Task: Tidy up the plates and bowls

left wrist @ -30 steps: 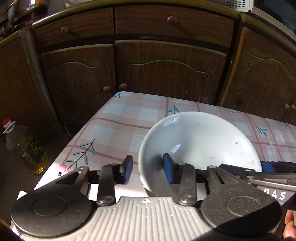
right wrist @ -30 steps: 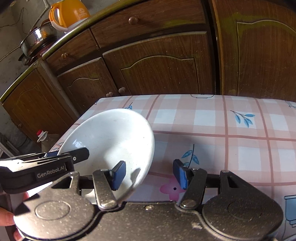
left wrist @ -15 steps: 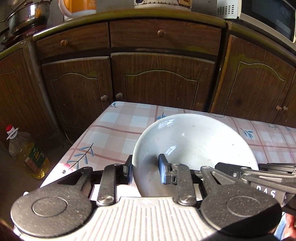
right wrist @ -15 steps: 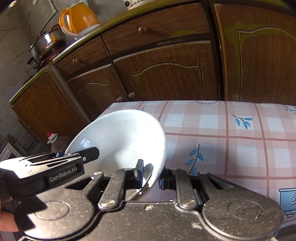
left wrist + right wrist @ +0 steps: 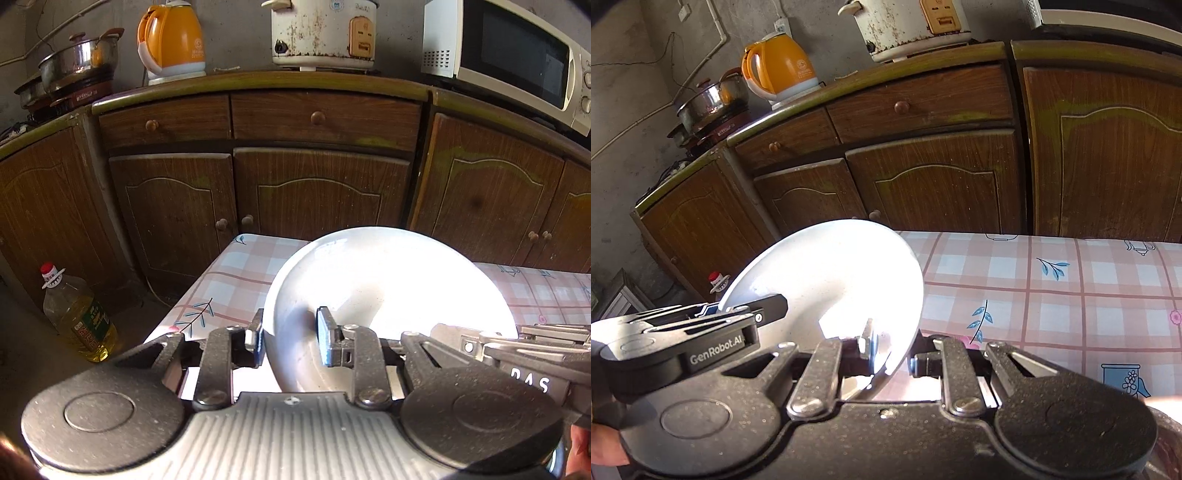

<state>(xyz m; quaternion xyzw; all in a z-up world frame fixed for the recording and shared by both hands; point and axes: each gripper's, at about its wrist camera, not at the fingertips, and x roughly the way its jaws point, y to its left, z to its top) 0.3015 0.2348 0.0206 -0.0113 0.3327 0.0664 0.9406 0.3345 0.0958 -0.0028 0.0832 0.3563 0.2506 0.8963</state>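
A white deep plate (image 5: 388,295) hangs tilted above the checked tablecloth (image 5: 236,273), glaring in sunlight. My left gripper (image 5: 290,341) is shut on its near left rim, one pad inside and one outside. My right gripper (image 5: 890,350) is shut on the plate (image 5: 831,277) at its near right rim. In the right wrist view the left gripper (image 5: 738,314) reaches in from the left onto the rim. The right gripper's black body (image 5: 535,350) shows at the right edge of the left wrist view. The plate's underside is hidden.
Brown wooden cabinets (image 5: 317,192) stand close behind the table. On the counter are an orange kettle (image 5: 171,40), a steel pot (image 5: 77,64), a white rice cooker (image 5: 325,31) and a microwave (image 5: 517,55). An oil bottle (image 5: 75,314) stands on the floor, left of the table.
The right gripper's jaws closed onto the plate's rim. Both grippers rose with the plate, lifting it off the table; more of the counter came into view.
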